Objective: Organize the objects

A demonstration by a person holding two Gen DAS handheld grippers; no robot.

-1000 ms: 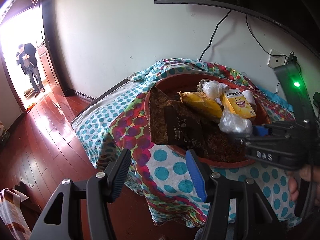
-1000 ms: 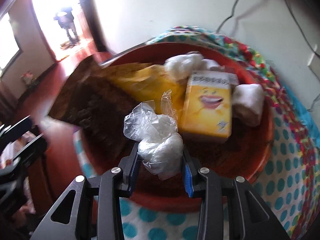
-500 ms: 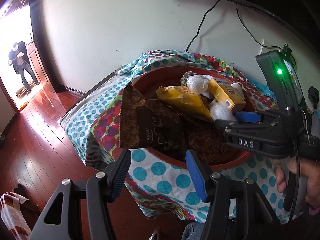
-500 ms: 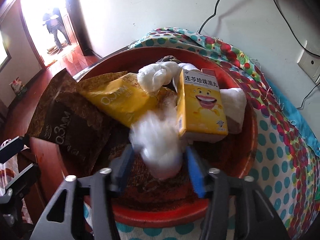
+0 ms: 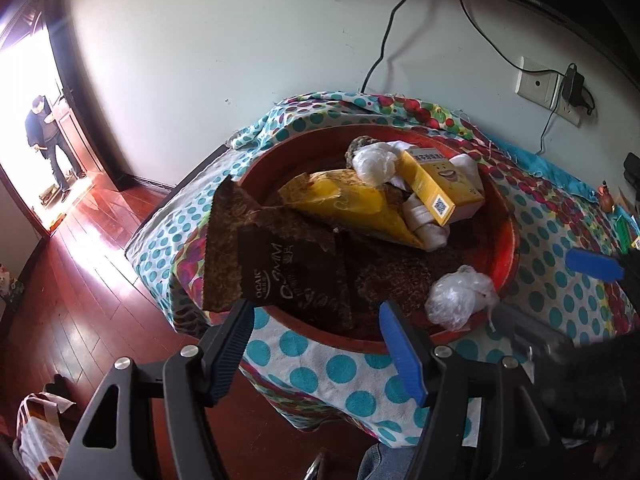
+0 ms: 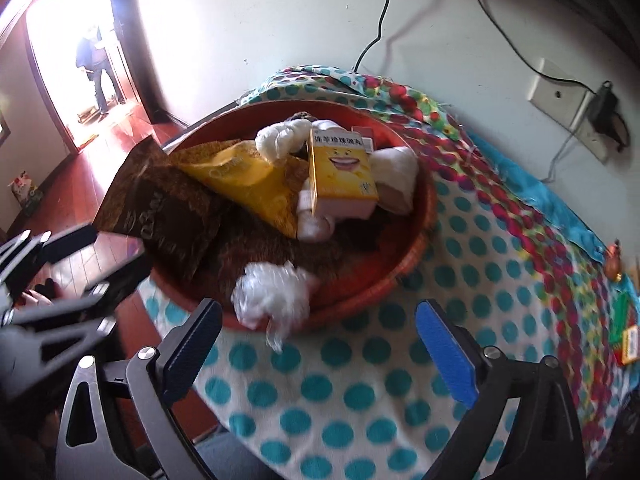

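Observation:
A round red basin (image 5: pixel 508 240) (image 6: pixel 424 216) sits on a dotted cloth and holds a dark brown packet (image 5: pixel 280 276) (image 6: pixel 160 208), a yellow packet (image 5: pixel 352 204) (image 6: pixel 244 176), a yellow box (image 5: pixel 436 184) (image 6: pixel 340 168) and white bundles. A clear plastic bag (image 5: pixel 460 296) (image 6: pixel 272 296) lies at the basin's near rim, free of any fingers. My right gripper (image 6: pixel 318 350) hangs above the cloth just in front of the bag, jaws opening wide, nothing between them. My left gripper (image 5: pixel 316 356) hovers before the basin's near edge, jaws opening, empty.
The dotted cloth (image 6: pixel 360 380) covers the table to its front edge. Small green and yellow items (image 6: pixel 626 332) lie at the far right. A wall socket (image 5: pixel 536 84) with cables is behind. A person (image 5: pixel 44 132) stands in the bright doorway over the wooden floor (image 5: pixel 80 280).
The right gripper let go of the plastic bag, which now rests in the basin, and drew back and up with its jaws spread. The left gripper shifted sideways and opened a little wider.

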